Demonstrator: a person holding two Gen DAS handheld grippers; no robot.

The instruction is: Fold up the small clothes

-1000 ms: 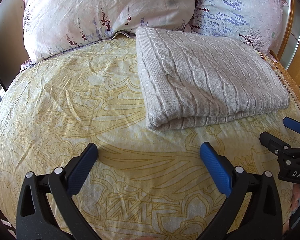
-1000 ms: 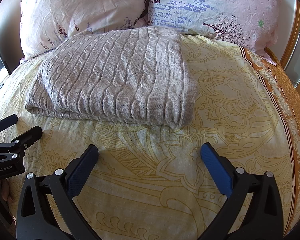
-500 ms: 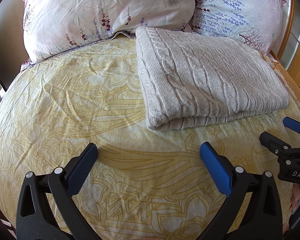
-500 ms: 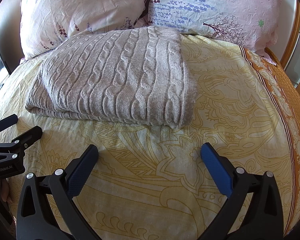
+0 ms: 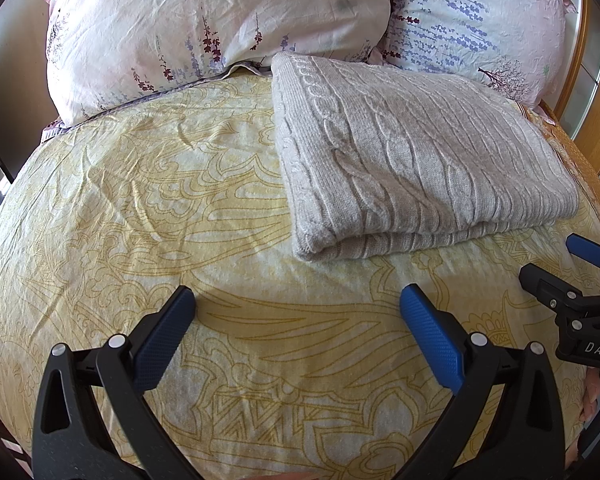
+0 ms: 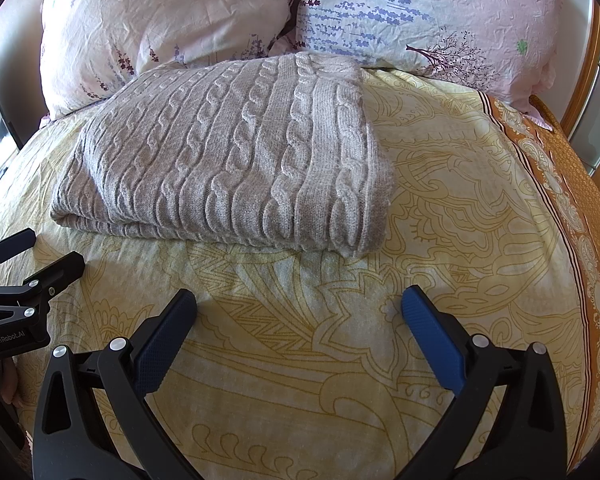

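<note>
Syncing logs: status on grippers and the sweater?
Left gripper open, empty. Right gripper open, empty. Grey cable-knit sweater folded on yellow bedspread, below pillows. Nothing in the way.

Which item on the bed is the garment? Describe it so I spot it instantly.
Start at the two floral pillows at the head of the yellow patterned bedspread. Just below them lies a folded sweater: grey-beige, thick, cable-knit ribbed, the only unprinted fabric there.

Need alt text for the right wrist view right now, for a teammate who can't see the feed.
A folded grey cable-knit sweater lies on a yellow patterned bedspread, below two floral pillows. The right tongs are open and empty in the foreground, short of the sweater. The left tongs, also open, show at the left edge.
</note>
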